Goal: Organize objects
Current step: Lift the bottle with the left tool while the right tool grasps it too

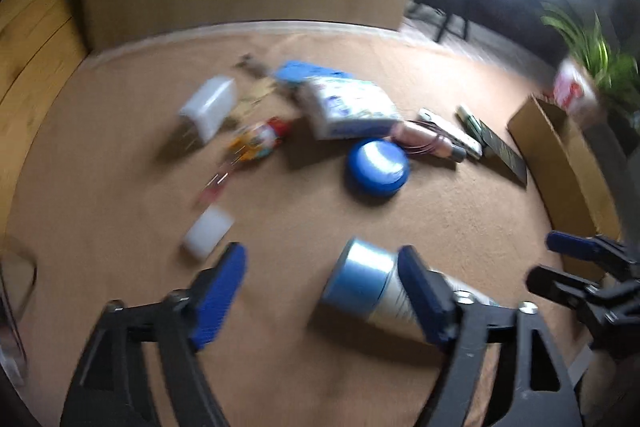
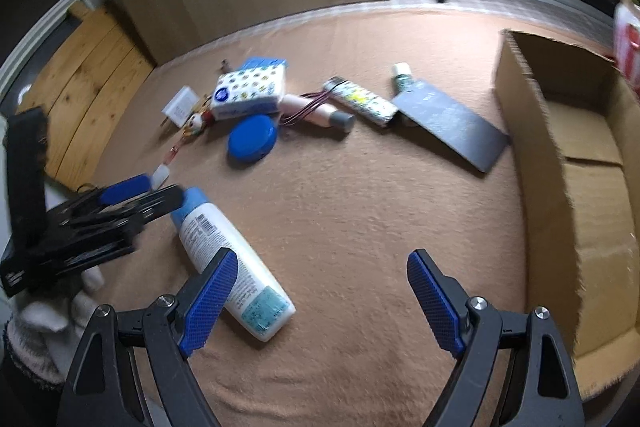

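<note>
while both grippers tilt steeply down over blanket — left gripper jaws wide, empty; right gripper wide, empty, white bottle beside left finger.

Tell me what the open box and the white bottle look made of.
Open box: corrugated cardboard, matte brown; the fluted, slightly frayed cut edge shows. White bottle: probably plastic, smooth with a slight sheen, printed label and barcode, light blue cap. It lies on its side on the tan cloth.

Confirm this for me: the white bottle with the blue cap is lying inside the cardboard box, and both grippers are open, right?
Not quite. The white bottle lies on the tan blanket, outside the cardboard box, as the right wrist view shows. Both the left gripper and right gripper are open.
</note>
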Demonstrator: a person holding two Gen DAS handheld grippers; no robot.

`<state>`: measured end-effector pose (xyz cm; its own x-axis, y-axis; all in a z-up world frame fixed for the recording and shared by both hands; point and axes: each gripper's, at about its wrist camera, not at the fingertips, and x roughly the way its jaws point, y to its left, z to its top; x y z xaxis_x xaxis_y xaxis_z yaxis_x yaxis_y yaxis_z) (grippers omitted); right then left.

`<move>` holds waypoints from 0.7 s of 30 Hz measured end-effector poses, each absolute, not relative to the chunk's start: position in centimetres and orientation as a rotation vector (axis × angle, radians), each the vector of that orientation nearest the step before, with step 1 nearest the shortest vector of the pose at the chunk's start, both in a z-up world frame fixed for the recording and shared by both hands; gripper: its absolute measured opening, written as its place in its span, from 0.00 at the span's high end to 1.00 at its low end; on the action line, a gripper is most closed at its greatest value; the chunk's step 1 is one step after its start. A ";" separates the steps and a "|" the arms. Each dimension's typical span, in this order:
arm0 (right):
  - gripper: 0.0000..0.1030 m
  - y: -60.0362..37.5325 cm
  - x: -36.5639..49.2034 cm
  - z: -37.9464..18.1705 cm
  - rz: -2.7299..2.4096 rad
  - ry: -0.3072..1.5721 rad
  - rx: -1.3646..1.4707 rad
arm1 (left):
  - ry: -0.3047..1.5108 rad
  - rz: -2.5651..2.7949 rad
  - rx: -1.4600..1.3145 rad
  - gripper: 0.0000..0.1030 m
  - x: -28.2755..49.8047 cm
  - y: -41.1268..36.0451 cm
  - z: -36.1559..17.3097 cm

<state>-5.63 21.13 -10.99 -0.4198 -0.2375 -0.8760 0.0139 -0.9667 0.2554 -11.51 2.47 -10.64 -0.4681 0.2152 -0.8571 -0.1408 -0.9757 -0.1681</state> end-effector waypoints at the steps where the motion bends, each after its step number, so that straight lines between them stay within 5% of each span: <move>1: 0.18 20.9 -5.9 -11.1 -2.493 -0.293 1.608 | -0.125 2.527 -1.504 0.19 -10.8 2.0 -10.8; 10: 0.18 17.6 -9.0 -12.4 -2.271 -0.096 1.623 | -0.283 2.424 -1.557 0.20 -6.5 2.6 -12.4; 13: 0.18 17.6 -10.1 -13.3 -2.198 -0.190 1.646 | -0.283 2.406 -1.544 0.31 -6.2 3.4 -12.4; 17: 0.36 17.7 -10.9 -14.6 -2.113 -0.287 1.690 | -0.309 2.363 -1.544 0.43 -6.3 3.8 -12.8; 21: 0.38 17.6 -11.0 -14.7 -2.082 -0.302 1.693 | -0.310 2.324 -1.534 0.43 -6.4 4.4 -13.0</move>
<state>-10.98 17.57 -14.66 -0.1554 -0.4628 -0.8727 0.1961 -0.8803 0.4319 -6.39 4.36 -12.99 -0.3606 0.3937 -0.8456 -0.1580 -0.9192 -0.3606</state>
